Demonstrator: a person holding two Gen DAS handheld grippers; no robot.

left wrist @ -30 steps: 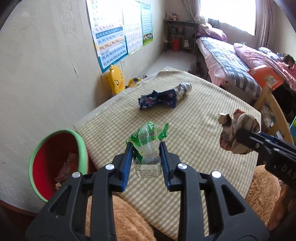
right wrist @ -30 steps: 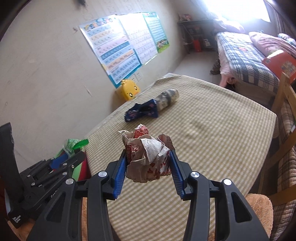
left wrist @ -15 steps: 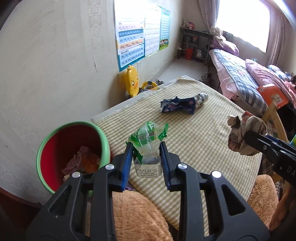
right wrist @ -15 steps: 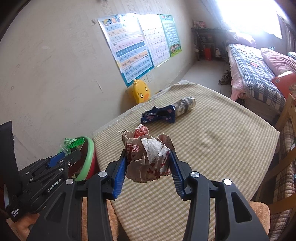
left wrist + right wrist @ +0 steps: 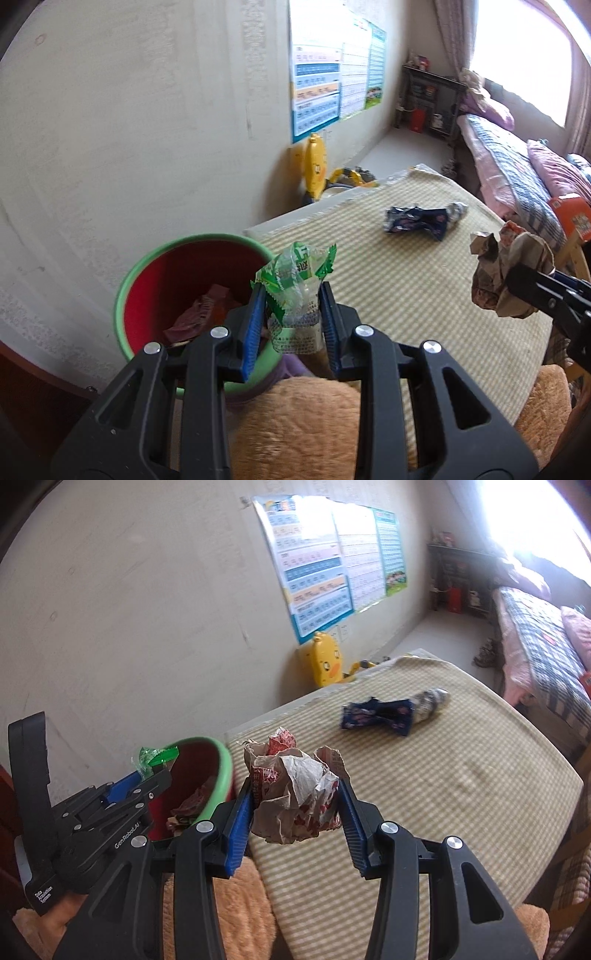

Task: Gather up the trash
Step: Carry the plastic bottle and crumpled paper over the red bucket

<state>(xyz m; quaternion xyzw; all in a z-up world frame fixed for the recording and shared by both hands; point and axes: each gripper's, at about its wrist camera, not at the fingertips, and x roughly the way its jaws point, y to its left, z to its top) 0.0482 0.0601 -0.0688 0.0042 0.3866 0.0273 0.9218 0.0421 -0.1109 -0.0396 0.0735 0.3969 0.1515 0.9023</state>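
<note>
A green-and-clear wrapper point(image 5: 295, 291) is pinched upright beside the green-rimmed red bin point(image 5: 136, 280). A crumpled brown paper wad point(image 5: 295, 797) is held right of it; a blue wrapper point(image 5: 417, 219) lies far on the table

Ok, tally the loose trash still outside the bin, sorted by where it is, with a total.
Held in left gripper: 1, green-and-clear plastic wrapper
Held in right gripper: 1, crumpled brown paper wrapper
On checked tablecloth: 1, dark blue foil wrapper
Total: 3

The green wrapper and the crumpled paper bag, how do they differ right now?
The green wrapper is thin, partly clear plastic; the crumpled paper bag is opaque brown paper with red print, and bulkier. The wrapper sits in the left gripper by the bin; the bag sits in the right gripper over the table. Both are pinched, not released.
</note>
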